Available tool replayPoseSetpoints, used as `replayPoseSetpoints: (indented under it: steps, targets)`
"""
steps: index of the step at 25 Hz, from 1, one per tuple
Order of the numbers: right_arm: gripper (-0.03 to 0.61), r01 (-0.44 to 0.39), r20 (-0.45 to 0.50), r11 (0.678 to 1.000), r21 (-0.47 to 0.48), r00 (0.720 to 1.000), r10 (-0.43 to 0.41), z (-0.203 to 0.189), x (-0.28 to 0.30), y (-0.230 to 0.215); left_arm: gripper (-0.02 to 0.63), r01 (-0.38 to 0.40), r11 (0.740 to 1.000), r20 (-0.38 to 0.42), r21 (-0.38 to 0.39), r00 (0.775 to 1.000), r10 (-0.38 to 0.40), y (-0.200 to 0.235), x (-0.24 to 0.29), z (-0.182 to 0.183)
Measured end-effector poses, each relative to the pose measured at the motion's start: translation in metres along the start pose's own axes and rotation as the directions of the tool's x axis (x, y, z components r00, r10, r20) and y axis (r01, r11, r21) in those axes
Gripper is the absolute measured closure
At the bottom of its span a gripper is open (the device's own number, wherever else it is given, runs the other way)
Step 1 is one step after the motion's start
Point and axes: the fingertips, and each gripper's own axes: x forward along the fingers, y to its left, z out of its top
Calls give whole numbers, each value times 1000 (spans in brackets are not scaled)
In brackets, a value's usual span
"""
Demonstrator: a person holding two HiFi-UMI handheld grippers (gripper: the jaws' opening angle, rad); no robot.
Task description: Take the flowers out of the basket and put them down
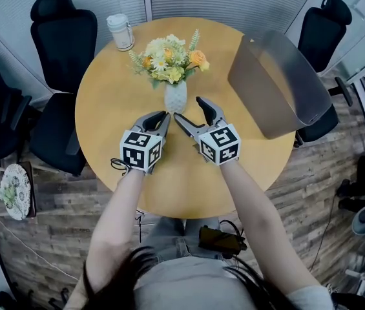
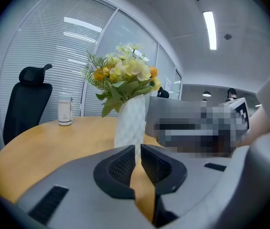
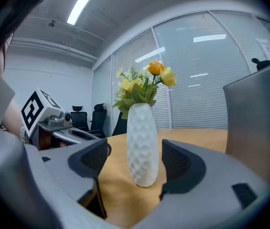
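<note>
Flowers, yellow and orange, stand in a white vase near the middle of the round table, already out of the grey basket at the table's right edge. The basket's mouth faces me and I see nothing left inside it.

My left gripper hangs just on my side of the vase with its fingers all but closed on nothing, only a thin slit of tabletop showing between them. My right gripper has its fingers spread wide, with the vase framed in the gap, though neither pad touches it. I judge the vase is set down and let go, so the job looks as good as finished.

A lidded jar sits at the far left edge, well apart from the flowers.
</note>
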Motion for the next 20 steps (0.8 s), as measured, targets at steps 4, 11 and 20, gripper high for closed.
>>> replayPoseSetpoints:
  steps: [4, 11, 20]
  targets:
    - [206, -18, -3, 1000, 22, 1000, 18, 4, -5, 5, 572, -3, 1000, 15, -1, 1000, 3, -2, -2, 7]
    - [307, -12, 15, 999, 43, 1000, 12, 18, -16, 7, 572, -11, 1000, 52, -20, 999, 12, -6, -11, 19]
    - [537, -25, 14, 993, 115, 1000, 23, 34, -28, 9, 572, -31, 999, 79, -37, 996, 34, -5, -26, 33]
